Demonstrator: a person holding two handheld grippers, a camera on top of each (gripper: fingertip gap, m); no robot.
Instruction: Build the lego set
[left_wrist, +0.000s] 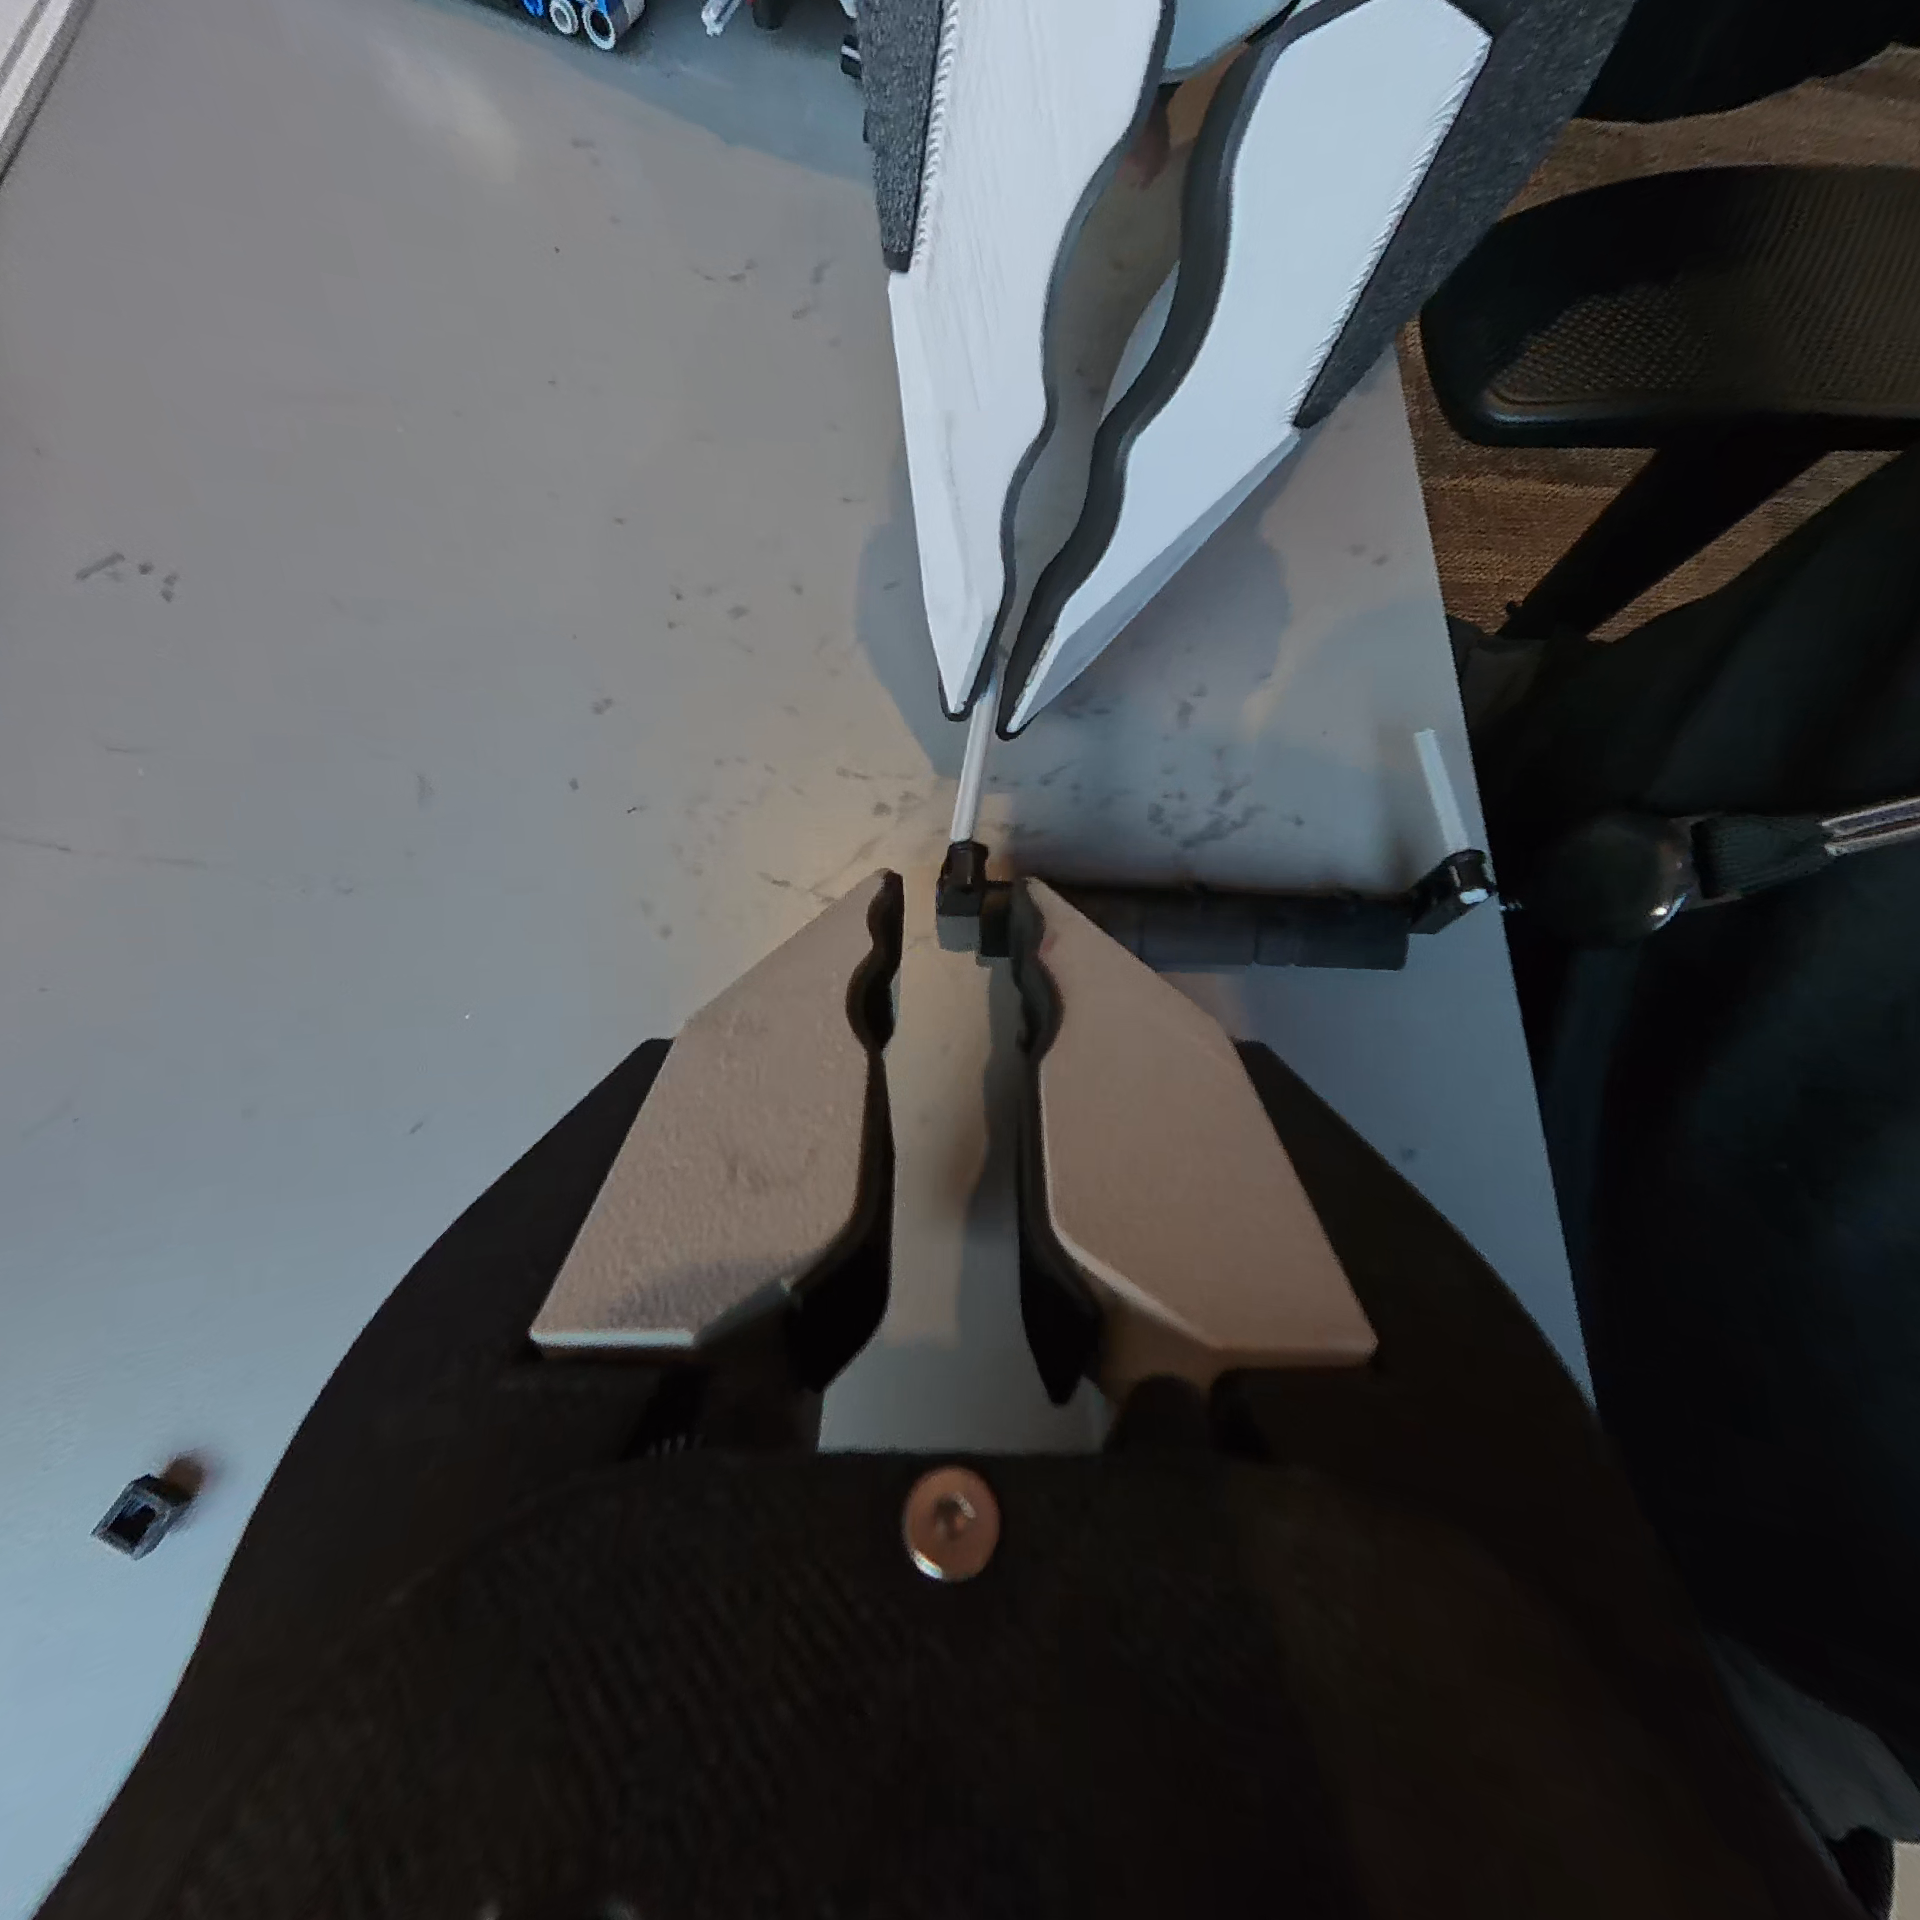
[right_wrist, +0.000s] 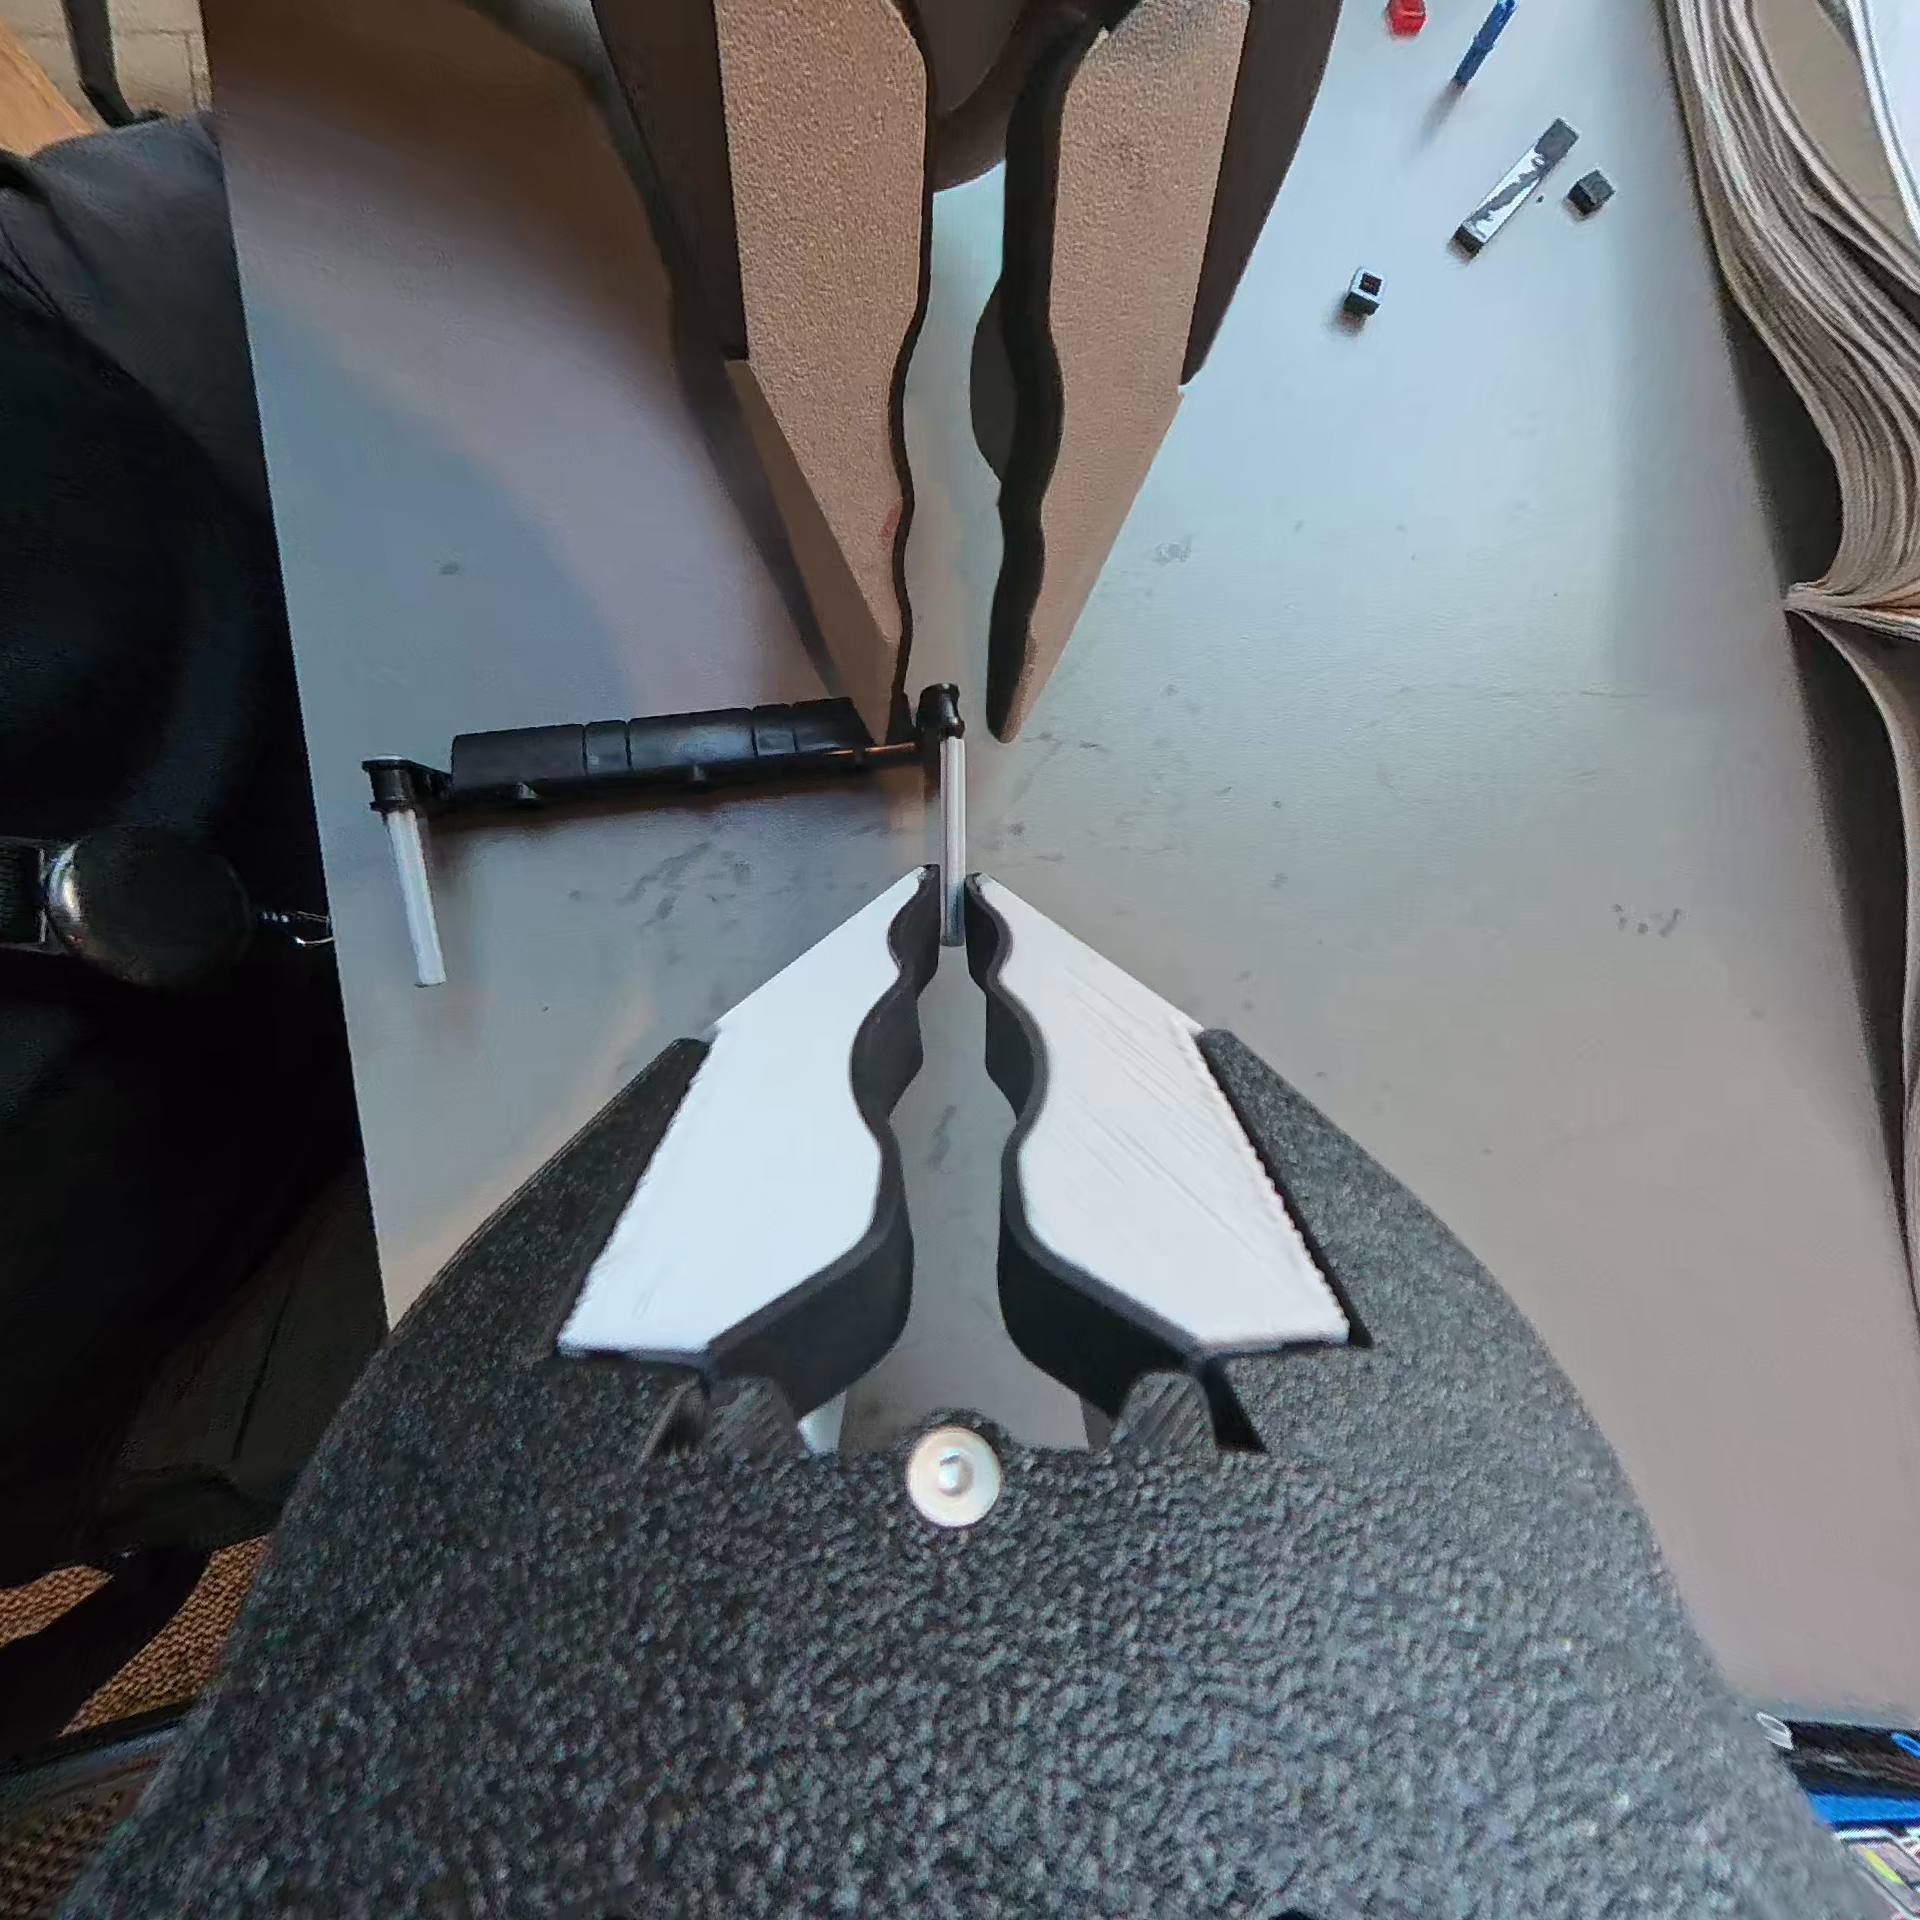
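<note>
Right white-fingered claw (right_wrist: 951, 883) pinches thin white plastic rod (right_wrist: 952, 831), rod sticking out at 12 o'clock into long black lego bar (right_wrist: 665, 750). Left tan-fingered claw (left_wrist: 954, 894) apart, bar's end between tips.

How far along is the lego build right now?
Early. Done: a black bar assembly with a white rod fitted in its far-end connector. In hand: the right gripper pinches a second white rod at the near connector; the left gripper is open around it. Left: loose pieces.
</note>
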